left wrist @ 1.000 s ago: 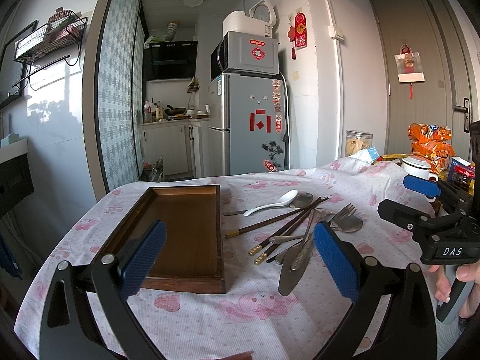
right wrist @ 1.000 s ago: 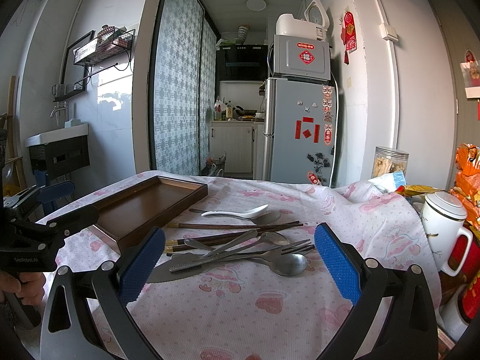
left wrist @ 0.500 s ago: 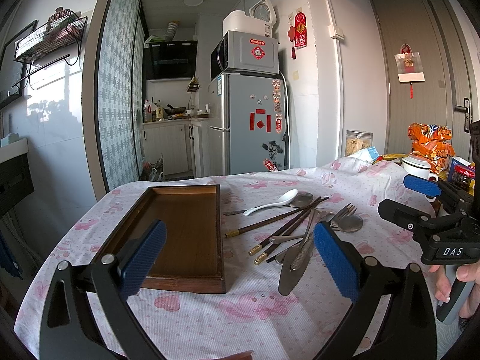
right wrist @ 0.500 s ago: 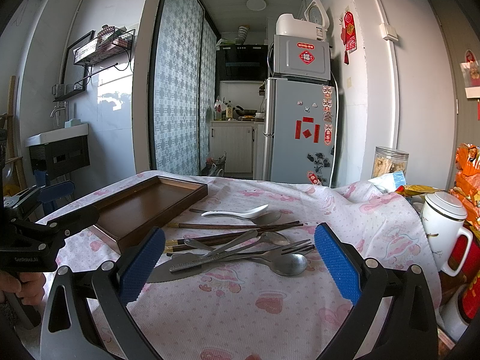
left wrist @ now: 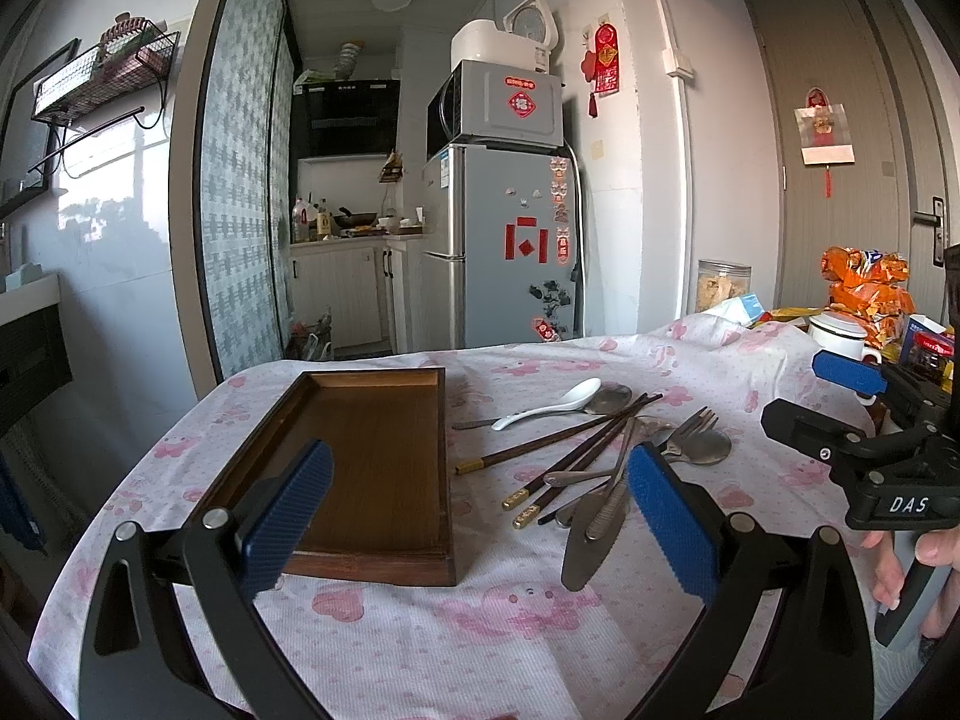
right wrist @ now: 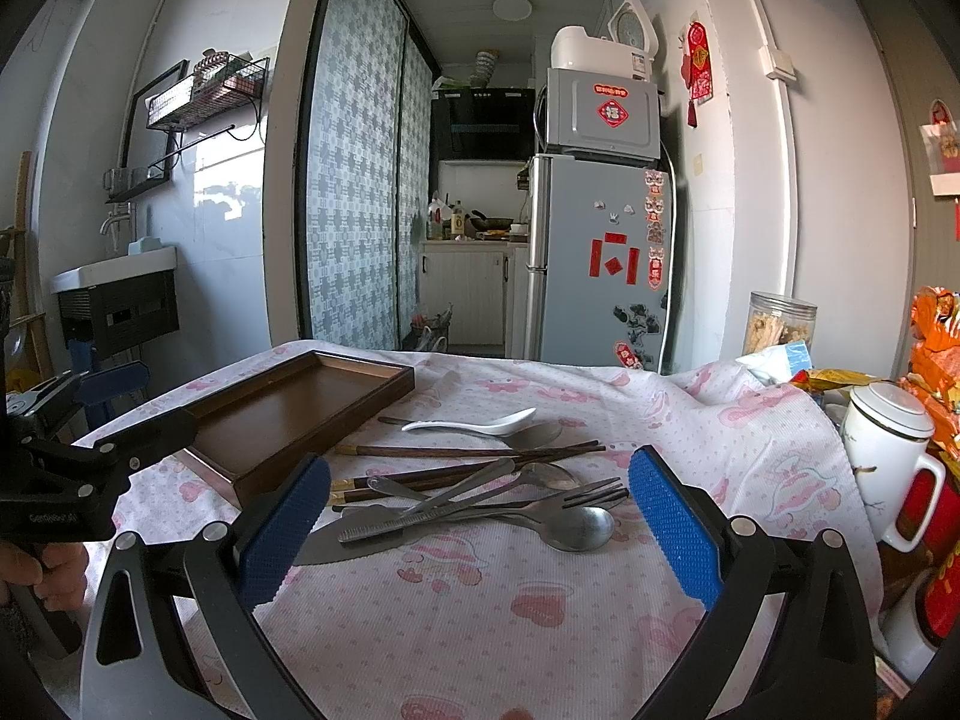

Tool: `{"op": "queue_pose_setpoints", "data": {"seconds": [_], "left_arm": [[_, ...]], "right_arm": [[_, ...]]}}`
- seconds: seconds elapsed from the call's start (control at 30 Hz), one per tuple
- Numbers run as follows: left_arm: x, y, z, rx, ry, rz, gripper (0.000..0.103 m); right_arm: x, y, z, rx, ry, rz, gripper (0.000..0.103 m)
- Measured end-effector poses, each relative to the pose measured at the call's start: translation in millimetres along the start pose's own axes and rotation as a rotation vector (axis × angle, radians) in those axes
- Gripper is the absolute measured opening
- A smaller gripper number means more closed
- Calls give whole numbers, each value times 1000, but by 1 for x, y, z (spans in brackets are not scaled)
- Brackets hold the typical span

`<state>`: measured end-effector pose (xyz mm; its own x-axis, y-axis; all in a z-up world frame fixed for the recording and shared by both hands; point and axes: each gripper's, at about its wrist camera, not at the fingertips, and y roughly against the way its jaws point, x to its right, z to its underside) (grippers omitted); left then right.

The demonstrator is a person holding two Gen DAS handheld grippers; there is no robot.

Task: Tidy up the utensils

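An empty brown wooden tray (left wrist: 372, 456) (right wrist: 288, 414) lies on the pink-patterned tablecloth. Right of it sits a heap of utensils: a white ceramic spoon (left wrist: 549, 402) (right wrist: 474, 423), dark chopsticks (left wrist: 558, 435) (right wrist: 474, 451), a metal fork (left wrist: 690, 429) (right wrist: 576, 495), metal spoons (right wrist: 570, 529) and a knife (left wrist: 585, 546) (right wrist: 360, 534). My left gripper (left wrist: 477, 516) is open, hovering above the tray's near right corner. My right gripper (right wrist: 477, 519) is open, held just short of the heap. Each gripper shows in the other's view, the right one (left wrist: 840, 414) and the left one (right wrist: 102, 420).
A white lidded mug (right wrist: 888, 450) stands at the table's right edge beside red jars and orange snack bags (left wrist: 864, 288). A clear jar (right wrist: 780, 324) sits at the back right. A fridge (left wrist: 504, 240) and kitchen lie beyond the table. A hand (left wrist: 906, 564) holds the right gripper's handle.
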<state>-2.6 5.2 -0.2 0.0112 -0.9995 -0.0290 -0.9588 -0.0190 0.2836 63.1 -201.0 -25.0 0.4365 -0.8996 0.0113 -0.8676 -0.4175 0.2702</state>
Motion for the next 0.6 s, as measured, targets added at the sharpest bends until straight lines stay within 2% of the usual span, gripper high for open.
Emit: {"op": "queue_pose_setpoints", "data": {"seconds": [0.07, 0.23, 0.33, 0.43, 0.53, 0.6], "left_arm": [[1, -3, 1, -2, 1, -5, 100], [2, -8, 1, -29, -15, 43, 100], [8, -17, 1, -108, -110, 91, 100], [11, -24, -1, -160, -197, 112, 100], [8, -38, -7, -257, -227, 168, 100], [6, -47, -9, -290, -247, 182, 100]], "right_arm": [[4, -9, 1, -37, -18, 20, 100], [15, -20, 2, -167, -81, -21, 100], [35, -14, -6, -200, -119, -11, 100], [59, -11, -19, -214, -206, -72, 100], [81, -18, -37, -249, -252, -114, 100], [90, -30, -47, -278, -265, -128, 100]]}}
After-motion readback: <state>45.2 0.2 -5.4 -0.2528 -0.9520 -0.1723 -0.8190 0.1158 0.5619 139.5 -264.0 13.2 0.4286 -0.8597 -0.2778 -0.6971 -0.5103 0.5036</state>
